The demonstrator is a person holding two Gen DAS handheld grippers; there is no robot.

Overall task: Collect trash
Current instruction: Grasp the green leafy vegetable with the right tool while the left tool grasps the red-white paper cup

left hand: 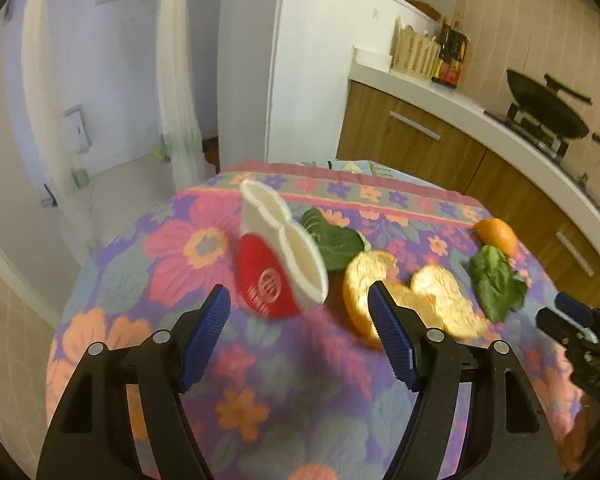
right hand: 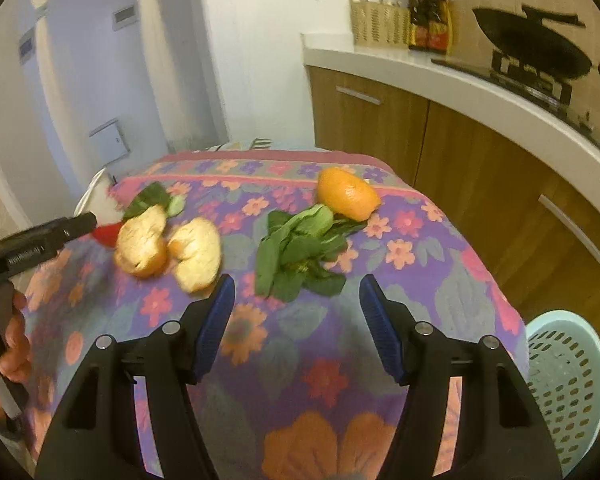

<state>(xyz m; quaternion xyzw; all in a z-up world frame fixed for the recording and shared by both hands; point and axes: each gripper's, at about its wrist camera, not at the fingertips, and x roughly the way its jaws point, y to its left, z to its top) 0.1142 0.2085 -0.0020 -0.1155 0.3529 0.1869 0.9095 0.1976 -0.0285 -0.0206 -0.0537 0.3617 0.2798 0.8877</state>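
Note:
On the flowered tablecloth (left hand: 260, 380) lies a crushed red and white paper cup (left hand: 280, 248). My left gripper (left hand: 298, 292) hovers just in front of it, open, nothing between the blue pads. To the cup's right are a green leaf (left hand: 332, 240), orange peel (left hand: 412, 296), another leaf (left hand: 496, 280) and an orange piece (left hand: 498, 234). My right gripper (right hand: 296, 284) stands open and empty above the cloth, just short of the leaf bunch (right hand: 300, 248). Beyond that lies the orange piece (right hand: 348, 194), with the peel (right hand: 168, 248) to its left. A hand (right hand: 14, 344) holds the left gripper (right hand: 86, 222).
A pale blue perforated basket (right hand: 564, 392) stands on the floor by the table's right edge. Behind runs a kitchen counter (right hand: 460, 80) with wooden cabinets, a black wok (right hand: 532, 48) on the stove, bottles and a wicker basket. The table's left edge drops to the floor.

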